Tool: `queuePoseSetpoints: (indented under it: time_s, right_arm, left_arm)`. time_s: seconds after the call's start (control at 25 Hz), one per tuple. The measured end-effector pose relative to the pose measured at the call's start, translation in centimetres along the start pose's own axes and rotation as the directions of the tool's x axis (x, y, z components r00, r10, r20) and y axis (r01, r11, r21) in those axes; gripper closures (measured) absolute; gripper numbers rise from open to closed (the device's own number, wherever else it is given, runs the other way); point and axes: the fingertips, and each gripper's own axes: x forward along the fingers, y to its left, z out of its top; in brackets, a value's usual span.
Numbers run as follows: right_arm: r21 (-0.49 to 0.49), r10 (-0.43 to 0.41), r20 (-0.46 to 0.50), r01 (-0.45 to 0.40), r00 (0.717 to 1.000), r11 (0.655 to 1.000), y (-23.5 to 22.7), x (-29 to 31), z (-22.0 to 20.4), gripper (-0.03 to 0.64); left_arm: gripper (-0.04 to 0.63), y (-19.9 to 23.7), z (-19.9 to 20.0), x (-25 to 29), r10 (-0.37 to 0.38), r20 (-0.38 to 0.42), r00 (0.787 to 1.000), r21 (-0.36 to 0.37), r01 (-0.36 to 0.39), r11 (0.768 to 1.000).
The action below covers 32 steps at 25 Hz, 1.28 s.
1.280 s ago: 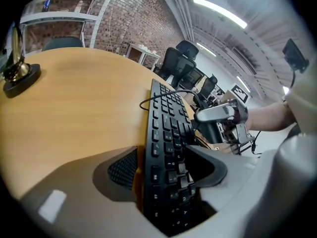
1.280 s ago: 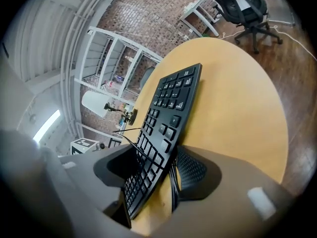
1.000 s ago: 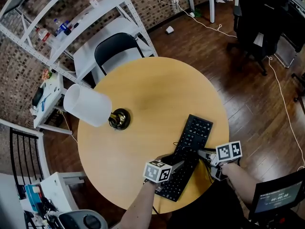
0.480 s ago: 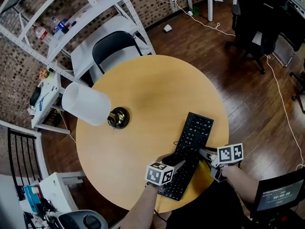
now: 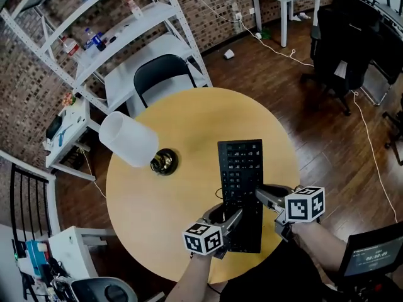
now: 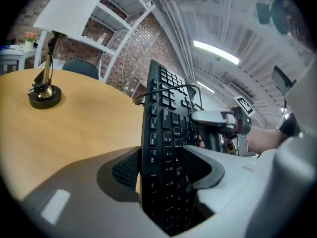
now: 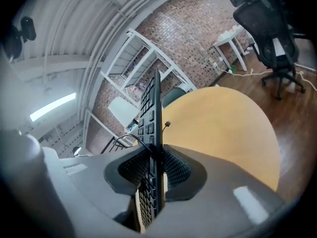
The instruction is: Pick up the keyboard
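Note:
The black keyboard [image 5: 240,181] hangs above the round wooden table [image 5: 189,124], its long side pointing away from me. My left gripper [image 5: 227,216] grips its near left edge, the jaws spread wide, one over the keys and one on the back [image 6: 166,133]. My right gripper [image 5: 264,197] has the near right edge between its pads, and its jaws are closing on the thin board [image 7: 153,118]. In the left gripper view the right gripper [image 6: 218,118] shows beyond the keys. The keyboard's thin black cable [image 6: 168,90] loops loose near the grip.
A desk lamp with a white shade [image 5: 129,140] and a brass base [image 5: 165,161] stands on the table's left side. A black chair [image 5: 157,71] and white shelving [image 5: 113,30] are behind the table. An office chair [image 5: 352,36] stands at the far right.
The keyboard has left the table and swung from a diagonal lie to pointing straight away. Both grippers rose with it.

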Motion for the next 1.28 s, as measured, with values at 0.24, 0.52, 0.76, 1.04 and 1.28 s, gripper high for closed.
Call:
queuePoseSetpoints:
  time_s: [0.24,0.52,0.76,1.04,1.28]
  right_arm:
    - [-0.252,0.094,0.103,-0.066,0.990,0.966,8.3,-2.3,5.5,0.522]
    - [-0.476,0.225,0.188,-0.112,0.956,0.873,16.0,-5.8,9.7,0.522]
    - [-0.514,0.282,0.221,-0.135,0.934,0.847,18.6,-7.7,11.1,0.523]
    - [-0.540,0.331,0.218,-0.169,0.918,0.824,20.5,-8.8,11.2,0.522]
    - [-0.540,0.351,0.218,-0.187,0.911,0.821,21.6,-9.4,11.0,0.522]
  left_arm:
    - [0.339,-3.1,6.3,-2.6,-0.031,0.219,0.975,0.028,0.025,0.999]
    - [0.339,-7.2,12.8,-6.9,-0.071,0.388,0.919,0.176,0.002,0.984]
    - [0.339,-9.3,15.2,-8.7,-0.064,0.411,0.909,0.235,-0.038,0.971]
    - [0.339,-10.6,15.8,-10.2,-0.043,0.425,0.904,0.258,-0.075,0.963]
    - [0.339,-11.4,16.0,-11.3,-0.033,0.432,0.901,0.270,-0.094,0.958]
